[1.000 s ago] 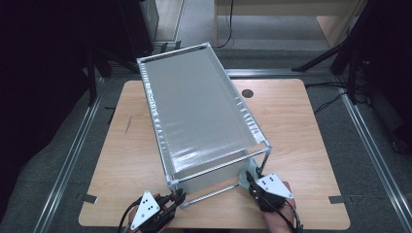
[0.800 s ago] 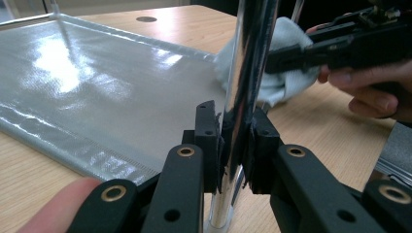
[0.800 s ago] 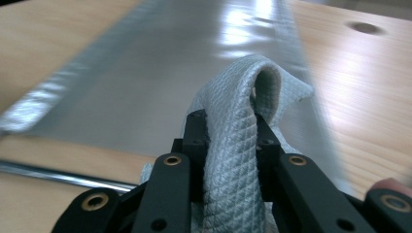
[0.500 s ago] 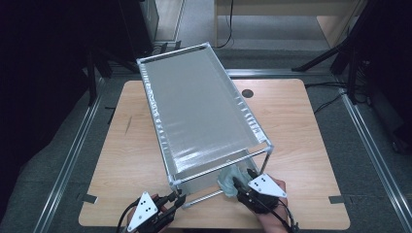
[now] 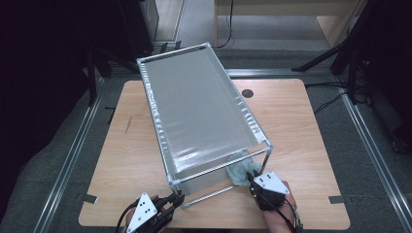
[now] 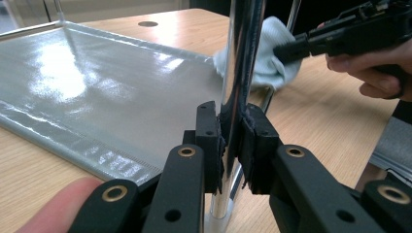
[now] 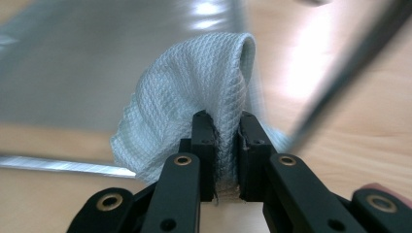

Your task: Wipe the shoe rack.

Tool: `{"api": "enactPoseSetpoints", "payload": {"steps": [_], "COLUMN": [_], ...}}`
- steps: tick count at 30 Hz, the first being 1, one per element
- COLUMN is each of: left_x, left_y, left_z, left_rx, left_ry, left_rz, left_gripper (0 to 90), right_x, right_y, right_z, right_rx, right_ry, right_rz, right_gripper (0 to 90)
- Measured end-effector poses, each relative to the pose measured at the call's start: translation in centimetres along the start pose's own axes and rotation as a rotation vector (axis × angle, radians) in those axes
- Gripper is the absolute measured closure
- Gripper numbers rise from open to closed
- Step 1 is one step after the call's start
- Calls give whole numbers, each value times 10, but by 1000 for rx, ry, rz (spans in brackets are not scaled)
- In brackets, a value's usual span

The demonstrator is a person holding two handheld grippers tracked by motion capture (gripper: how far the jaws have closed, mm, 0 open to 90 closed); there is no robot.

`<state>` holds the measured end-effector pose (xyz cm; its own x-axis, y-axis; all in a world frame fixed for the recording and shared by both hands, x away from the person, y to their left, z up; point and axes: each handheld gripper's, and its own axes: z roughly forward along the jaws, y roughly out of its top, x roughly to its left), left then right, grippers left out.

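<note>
Left gripper (image 6: 232, 145): clamped on the rack's chrome post (image 6: 239, 63), near table (image 5: 311, 126) edge.
Right gripper (image 7: 227, 131): pinching cloth (image 7: 194, 102) at the rack's near right corner.
Risk: cloth may snag on the post and slip free.

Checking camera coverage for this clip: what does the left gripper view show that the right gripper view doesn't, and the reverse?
Left gripper view: the left gripper shut on a chrome post of the rack, and, farther off, the right gripper in a hand, with the cloth.
Right gripper view: the right gripper's own jaws clamped on a fold of the pale blue waffle-weave cloth, close up, with its weave plain.
Both: the cloth, the rack's grey fabric shelf, chrome tubing and the wooden table.
</note>
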<state>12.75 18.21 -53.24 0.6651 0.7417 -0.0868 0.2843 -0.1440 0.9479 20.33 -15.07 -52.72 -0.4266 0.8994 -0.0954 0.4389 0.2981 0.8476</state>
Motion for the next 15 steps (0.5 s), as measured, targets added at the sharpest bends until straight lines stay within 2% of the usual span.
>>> {"api": "enactPoseSetpoints", "payload": {"steps": [1, 2, 3, 4, 6, 7, 8, 9, 10, 12, 15], "left_x": [1, 1, 2, 2, 0, -1, -2, -2, -2, -3, -5], "left_y": [0, 0, 1, 1, 1, 1, 2, 2, 2, 1, 1], "left_z": [0, 0, -2, -2, -3, -2, -2, -1, -1, 0, 2], "left_rx": [-2, -2, -10, -11, -9, -4, -3, 0, 0, -2, -7], "left_ry": [2, 2, -4, 0, 7, 17, 18, 19, 19, 20, 8], "left_rz": [-5, -5, -17, -13, 5, 22, 22, 19, 19, 8, -2], "left_gripper": [786, 765, 760, 760, 803, 808, 810, 811, 810, 810, 810], "right_x": [-1, -1, 1, 2, 6, 8, 10, 11, 11, 13, 20], "right_y": [1, 1, -1, -2, -5, -6, -6, -6, -6, -7, -7], "right_z": [0, 0, 1, 2, 6, 8, 11, 14, 14, 21, 26], "right_rx": [-8, -8, 12, 26, 35, 30, 31, 34, 34, 41, 45], "right_ry": [-35, -35, -48, -35, -4, 15, 35, 41, 41, 37, 84], "right_rz": [-6, -6, -30, -37, -44, -36, -19, -10, -10, -1, 5], "right_gripper": [811, 811, 803, 789, 675, 614, 600, 652, 652, 775, 802]}}
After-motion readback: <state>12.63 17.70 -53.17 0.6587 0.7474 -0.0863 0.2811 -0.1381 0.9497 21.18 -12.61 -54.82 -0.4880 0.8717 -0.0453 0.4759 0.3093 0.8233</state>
